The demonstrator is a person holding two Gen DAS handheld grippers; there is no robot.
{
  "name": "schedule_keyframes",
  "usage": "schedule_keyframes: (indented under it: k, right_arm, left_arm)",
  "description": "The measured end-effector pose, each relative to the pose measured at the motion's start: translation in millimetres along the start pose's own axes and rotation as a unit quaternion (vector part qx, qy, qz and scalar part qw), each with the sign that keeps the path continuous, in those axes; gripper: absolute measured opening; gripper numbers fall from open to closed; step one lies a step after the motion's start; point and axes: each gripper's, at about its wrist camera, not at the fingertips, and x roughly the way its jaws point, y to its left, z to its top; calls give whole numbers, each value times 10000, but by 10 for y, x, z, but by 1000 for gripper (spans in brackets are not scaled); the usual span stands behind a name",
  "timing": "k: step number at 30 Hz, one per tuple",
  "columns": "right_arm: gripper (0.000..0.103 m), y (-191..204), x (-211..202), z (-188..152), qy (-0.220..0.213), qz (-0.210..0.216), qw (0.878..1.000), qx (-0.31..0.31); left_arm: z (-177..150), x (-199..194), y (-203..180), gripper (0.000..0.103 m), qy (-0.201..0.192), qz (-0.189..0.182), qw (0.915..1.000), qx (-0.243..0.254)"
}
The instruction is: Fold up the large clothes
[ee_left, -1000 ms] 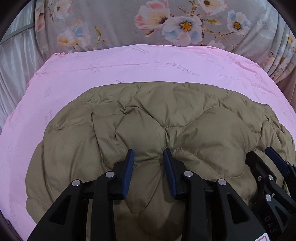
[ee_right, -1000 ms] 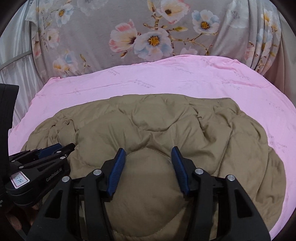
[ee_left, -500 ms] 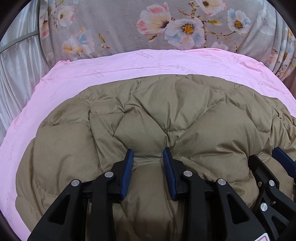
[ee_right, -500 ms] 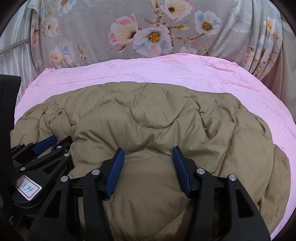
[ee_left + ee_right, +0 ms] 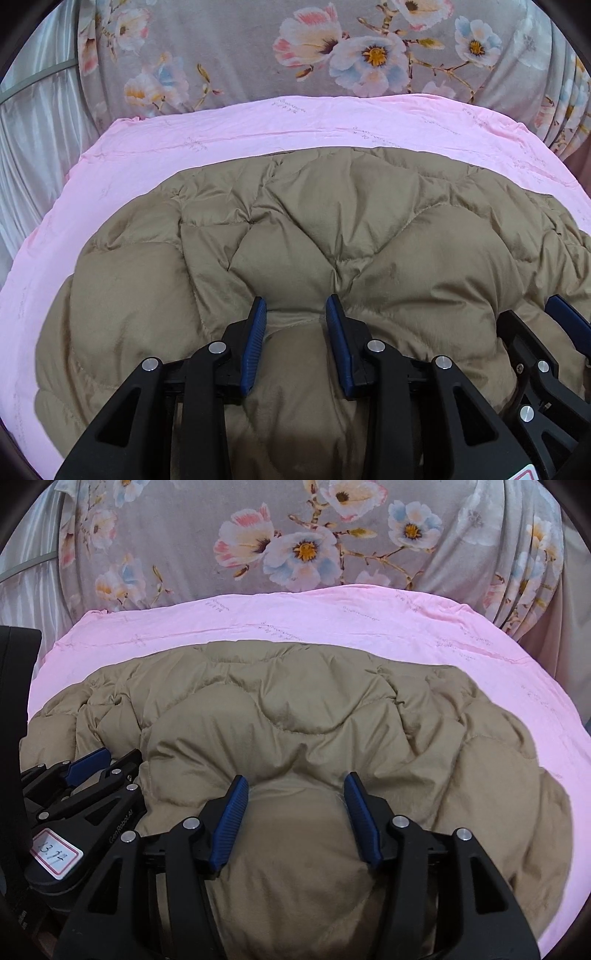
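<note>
Gripping a bunched edge of the tan quilted down jacket (image 5: 369, 236) side by side, ready to carry a fold.

Left gripper (image 5: 295, 325) and right gripper (image 5: 295, 794) each pinch padded fabric; it lies across the pink sheet (image 5: 258, 125), floral curtain (image 5: 295, 535) behind.

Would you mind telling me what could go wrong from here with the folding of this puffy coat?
The left gripper and right gripper each pinch only a bulge of the tan quilted coat, so the slick padding may slip free. They sit close together and might collide. Dragging may also ruck up the pink sheet.
</note>
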Motion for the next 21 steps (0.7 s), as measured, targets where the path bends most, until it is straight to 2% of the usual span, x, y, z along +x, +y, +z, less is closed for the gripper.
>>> schedule_keyframes:
  k: [4, 6, 9, 11, 13, 14, 16, 19, 21]
  right_arm:
    - [53, 7, -396, -114, -74, 239, 9994, 241]
    - [51, 12, -562, -173, -126, 337, 9991, 237]
    - [41, 26, -706, -278, -33, 518, 9984, 246]
    - [26, 50, -748, -350, 10, 584, 9981, 205]
    - [19, 80, -750, -423, 106, 657, 9976, 167]
    - [17, 102, -767, -465, 119, 669, 9976, 151]
    - [16, 137, -777, -515, 169, 667, 9976, 97]
    - [14, 137, -790, -539, 223, 685, 9974, 66]
    - [13, 128, -796, -529, 250, 689, 9973, 57]
  left_arm:
    - [-143, -414, 349, 38, 17, -481, 9976, -505]
    - [-242, -580, 545, 38, 81, -529, 9950, -841]
    - [-432, -776, 907, 39, 161, -679, 9893, -1284]
    - [-558, -841, 1133, 39, 248, -708, 9853, -1537]
    - [-652, -876, 1315, 39, 322, -930, 9779, -1847]
    - [-701, -895, 1412, 39, 347, -1051, 9730, -2026]
    - [-766, -960, 1553, 38, 377, -1041, 9669, -2297]
    - [-841, -1095, 1729, 38, 208, -1012, 9617, -2539]
    - [-869, -1034, 1768, 38, 422, -1047, 9596, -2577]
